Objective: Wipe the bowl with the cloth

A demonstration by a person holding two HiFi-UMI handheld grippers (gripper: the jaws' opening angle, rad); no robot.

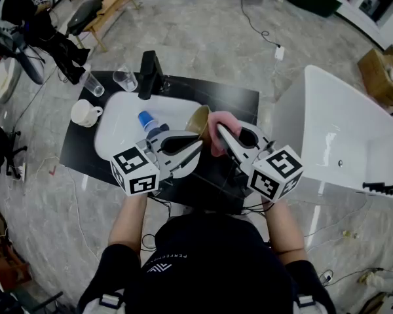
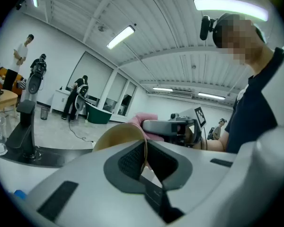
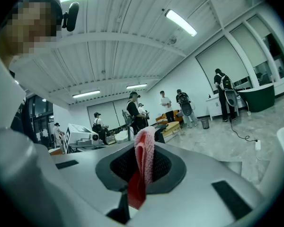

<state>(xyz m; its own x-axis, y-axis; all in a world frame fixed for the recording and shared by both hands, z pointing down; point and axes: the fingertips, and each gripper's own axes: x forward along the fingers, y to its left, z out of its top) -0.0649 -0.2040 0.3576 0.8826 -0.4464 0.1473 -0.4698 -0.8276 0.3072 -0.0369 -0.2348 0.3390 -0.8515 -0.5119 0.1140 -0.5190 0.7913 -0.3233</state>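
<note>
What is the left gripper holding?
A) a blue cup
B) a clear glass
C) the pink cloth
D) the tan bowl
D: the left gripper has its jaws pinched shut on the rim of the tan bowl, while the pink cloth is in the right gripper.

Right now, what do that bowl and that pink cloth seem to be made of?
The bowl is probably wood, bamboo or tan plastic: thin wall, smooth matte surface. The cloth looks like soft pink terry or microfibre, judging by its fuzzy nap and limp fold.
</note>
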